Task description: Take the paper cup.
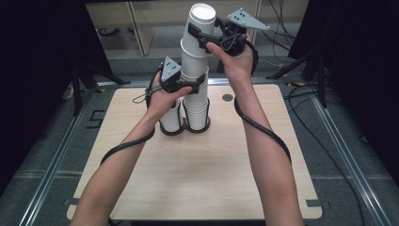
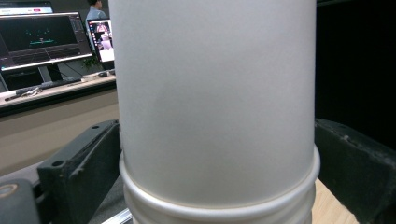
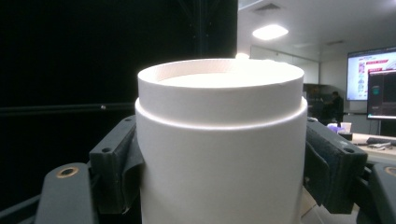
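right hand-held gripper: up at the top centre of the high view, jaws clamped on either side of the top paper cup. Its own view shows that cup upside down, recessed base facing up, wedged between both black jaws. So yeah, it's got it.

left hand-held gripper: lower down, centre of the high view, jaws either side of the tall cup stack. In its own view the jaws flank the white wall of a cup with rolled rims stacked just below. Looks like it's bracing the stack, jaws wide because the cups are wide.

top cup vs stack: the cup sits tilted toward the upper right, and the cups under it lean too. I'd say it's peeling off, but I can't tell if it's fully free of the one below.

short cup stack: stands just left of the tall one, bases touching or nearly, mostly behind the left hand.

tabletop: light wood, both stacks in its upper middle part.

progress guess: early-ish. One cup is coming off, the tall stack is plenty tall, and the lifted cup hasn't landed anywhere yet. Left to do: get it clear and set it down, probably on the short stack.
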`<action>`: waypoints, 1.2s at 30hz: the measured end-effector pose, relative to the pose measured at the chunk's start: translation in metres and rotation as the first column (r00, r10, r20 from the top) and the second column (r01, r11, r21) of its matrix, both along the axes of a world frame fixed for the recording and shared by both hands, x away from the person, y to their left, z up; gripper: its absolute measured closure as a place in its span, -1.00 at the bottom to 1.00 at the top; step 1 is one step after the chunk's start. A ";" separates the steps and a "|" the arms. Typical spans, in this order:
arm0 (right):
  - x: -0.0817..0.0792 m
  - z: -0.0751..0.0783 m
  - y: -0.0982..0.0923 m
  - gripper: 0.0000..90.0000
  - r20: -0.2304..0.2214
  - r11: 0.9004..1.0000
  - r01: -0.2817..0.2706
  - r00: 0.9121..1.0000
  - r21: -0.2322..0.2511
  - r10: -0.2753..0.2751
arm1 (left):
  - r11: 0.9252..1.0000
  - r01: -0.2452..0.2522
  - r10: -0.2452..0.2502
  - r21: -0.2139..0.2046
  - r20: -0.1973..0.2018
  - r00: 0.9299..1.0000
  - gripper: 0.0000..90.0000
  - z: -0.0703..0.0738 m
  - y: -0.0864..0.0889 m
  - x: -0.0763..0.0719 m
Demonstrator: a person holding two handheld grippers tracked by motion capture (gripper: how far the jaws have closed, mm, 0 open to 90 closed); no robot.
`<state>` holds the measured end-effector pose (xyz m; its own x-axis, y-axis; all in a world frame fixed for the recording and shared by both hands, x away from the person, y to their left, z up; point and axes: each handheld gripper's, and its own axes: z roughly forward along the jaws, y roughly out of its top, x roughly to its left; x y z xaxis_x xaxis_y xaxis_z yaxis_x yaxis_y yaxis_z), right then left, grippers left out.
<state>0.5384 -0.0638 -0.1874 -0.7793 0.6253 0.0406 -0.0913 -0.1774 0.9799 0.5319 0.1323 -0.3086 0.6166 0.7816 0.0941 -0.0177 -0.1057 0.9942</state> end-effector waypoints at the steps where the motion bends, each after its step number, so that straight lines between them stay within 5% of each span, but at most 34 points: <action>1: -0.002 0.002 -0.002 -0.47 0.014 1.000 0.000 1.000 0.007 0.000 | 1.000 0.006 -0.006 -0.014 0.014 1.000 -0.92 -0.001 -0.001 0.002; 22: -0.017 0.021 -0.024 -0.47 0.070 0.995 -0.004 0.998 0.098 -0.003 | 1.000 0.007 -0.007 -0.017 0.012 1.000 -0.92 0.000 -0.002 0.002; 32: -0.027 0.015 -0.035 -0.47 0.068 0.995 -0.007 0.998 0.101 0.000 | 1.000 0.001 -0.001 0.009 0.008 1.000 -1.00 0.003 0.002 -0.005; 36: -0.032 0.014 -0.042 -0.47 0.078 0.994 -0.005 0.997 0.111 -0.004 | 0.998 -0.007 0.005 0.056 0.052 0.999 -1.00 0.004 0.005 -0.011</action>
